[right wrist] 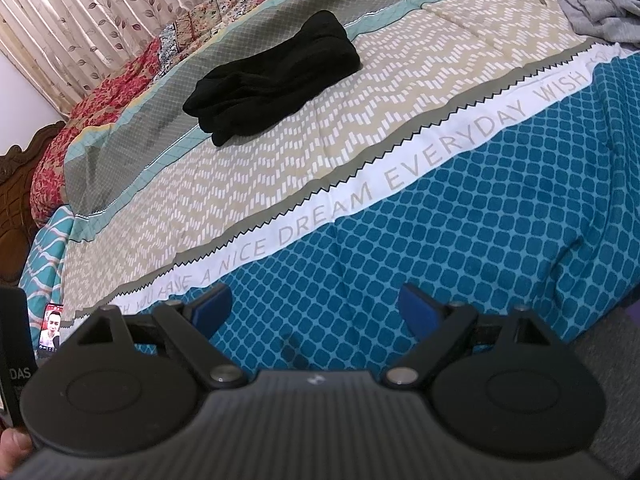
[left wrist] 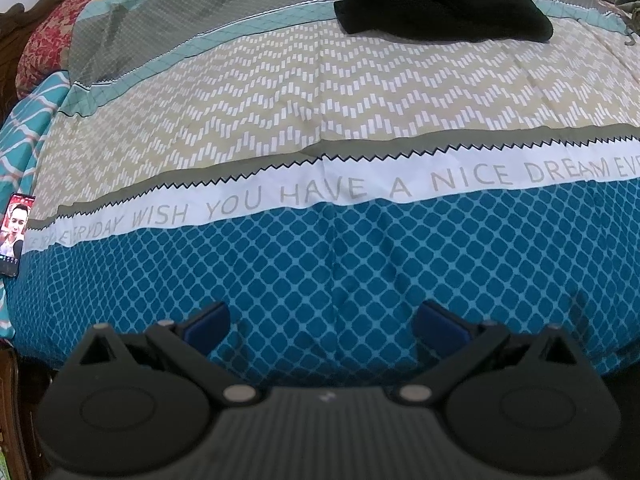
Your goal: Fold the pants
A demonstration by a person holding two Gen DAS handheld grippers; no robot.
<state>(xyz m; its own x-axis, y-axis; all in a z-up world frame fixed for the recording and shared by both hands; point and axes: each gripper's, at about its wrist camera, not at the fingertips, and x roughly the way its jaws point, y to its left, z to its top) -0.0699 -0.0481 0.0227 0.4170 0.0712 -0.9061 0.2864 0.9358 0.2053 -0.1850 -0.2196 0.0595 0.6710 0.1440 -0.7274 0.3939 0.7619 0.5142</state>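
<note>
Folded black knit pants (right wrist: 272, 80) resting far on patterned bed (right wrist: 360, 240); left gripper (left wrist: 322, 326), right gripper (right wrist: 316, 314) wide, empty; likely finished, next garment due.

Soft, even indoor light; strong fisheye warp in both views.

Bedspread (left wrist: 320, 120) is showing evenly lit w/ no glare; printed bands are bowing hard toward the edges & corners are going dark; black pants (right wrist: 276, 76) are reading as a near-featureless dark mass, folds barely showing; left gripper (left wrist: 320, 324) & right gripper (right wrist: 316, 312) are casting faint soft shadows on the blue pattern; gripper bodies up close are looking slightly soft; curtain (right wrist: 80, 20) is looking bright, pale; phone (left wrist: 14, 234) screen is glowing at frame edge.
</note>
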